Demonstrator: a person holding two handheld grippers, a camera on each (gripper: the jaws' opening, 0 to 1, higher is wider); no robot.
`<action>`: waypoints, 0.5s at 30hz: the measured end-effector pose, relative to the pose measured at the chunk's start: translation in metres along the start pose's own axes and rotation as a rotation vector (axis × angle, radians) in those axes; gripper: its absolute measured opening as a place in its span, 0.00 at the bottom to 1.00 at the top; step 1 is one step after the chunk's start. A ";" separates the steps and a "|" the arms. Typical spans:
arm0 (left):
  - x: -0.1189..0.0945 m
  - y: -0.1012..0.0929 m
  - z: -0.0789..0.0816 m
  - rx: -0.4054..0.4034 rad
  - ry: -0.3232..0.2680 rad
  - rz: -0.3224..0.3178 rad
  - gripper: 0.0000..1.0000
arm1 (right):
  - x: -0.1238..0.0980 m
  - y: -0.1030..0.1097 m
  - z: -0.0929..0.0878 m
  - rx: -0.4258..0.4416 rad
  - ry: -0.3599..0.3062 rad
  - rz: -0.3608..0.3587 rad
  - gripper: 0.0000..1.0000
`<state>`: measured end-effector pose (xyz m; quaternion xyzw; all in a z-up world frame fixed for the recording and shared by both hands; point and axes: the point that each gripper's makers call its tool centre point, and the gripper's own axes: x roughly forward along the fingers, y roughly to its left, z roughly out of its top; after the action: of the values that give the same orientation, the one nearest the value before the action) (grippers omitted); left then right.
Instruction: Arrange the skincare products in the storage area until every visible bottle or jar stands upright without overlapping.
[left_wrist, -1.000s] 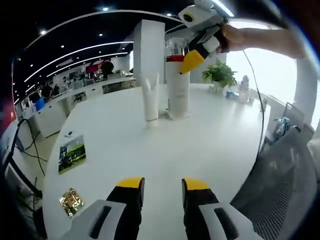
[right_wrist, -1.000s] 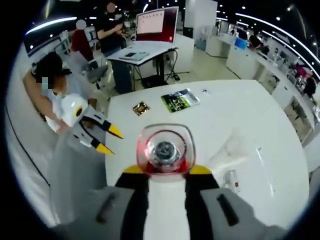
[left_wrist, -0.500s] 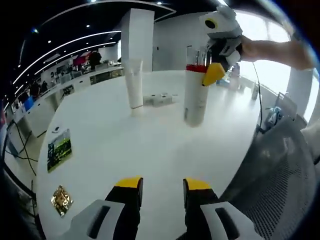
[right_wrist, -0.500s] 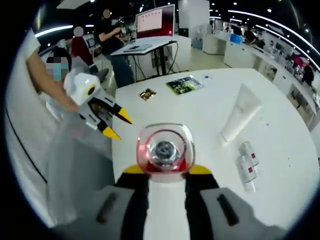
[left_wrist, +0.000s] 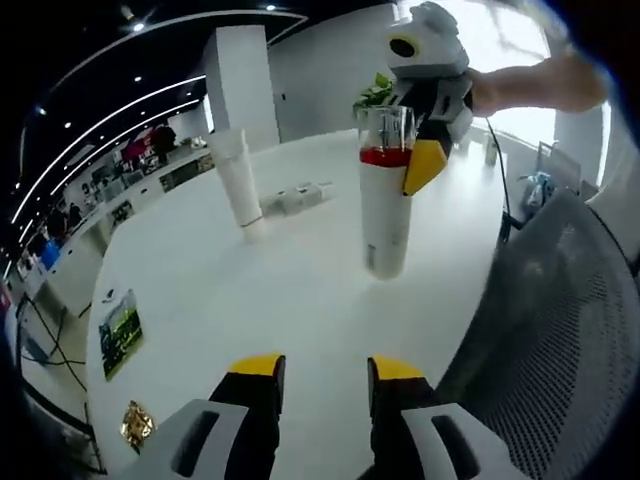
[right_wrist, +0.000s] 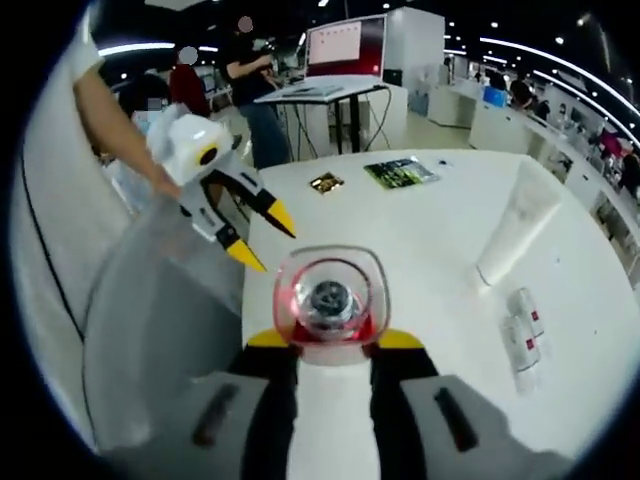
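A tall white bottle with a clear cap and a red ring is held upright, its base at or just above the white table. My right gripper is shut on its top; from above, the cap sits between the yellow-tipped jaws. A white tube stands on its cap farther back, the same tube showing at the right. Two small bottles lie flat beside it, seen again as small bottles. My left gripper is open and holds nothing; this left gripper hovers off the table's edge.
A leaflet and a gold packet lie near the table's far-left edge. A grey mesh chair stands close at the right. A potted plant sits at the back. People and a desk with a monitor lie beyond the table.
The right gripper has carried the tall bottle away from the tube and small bottles, toward the table's near edge. The left gripper stays open.
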<state>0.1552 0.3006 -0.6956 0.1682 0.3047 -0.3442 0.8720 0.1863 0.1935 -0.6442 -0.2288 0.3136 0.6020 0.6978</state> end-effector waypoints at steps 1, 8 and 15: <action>0.000 0.000 0.000 -0.002 -0.003 0.001 0.35 | 0.001 0.001 0.000 0.000 -0.001 0.004 0.26; 0.000 0.002 -0.001 0.006 0.001 0.009 0.35 | 0.009 0.014 -0.012 -0.022 0.008 0.022 0.26; 0.000 0.003 -0.001 0.013 0.003 0.017 0.35 | 0.010 0.021 -0.016 -0.045 -0.008 0.033 0.26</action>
<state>0.1571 0.3033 -0.6966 0.1768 0.3025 -0.3384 0.8733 0.1641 0.1933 -0.6612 -0.2371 0.3008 0.6212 0.6837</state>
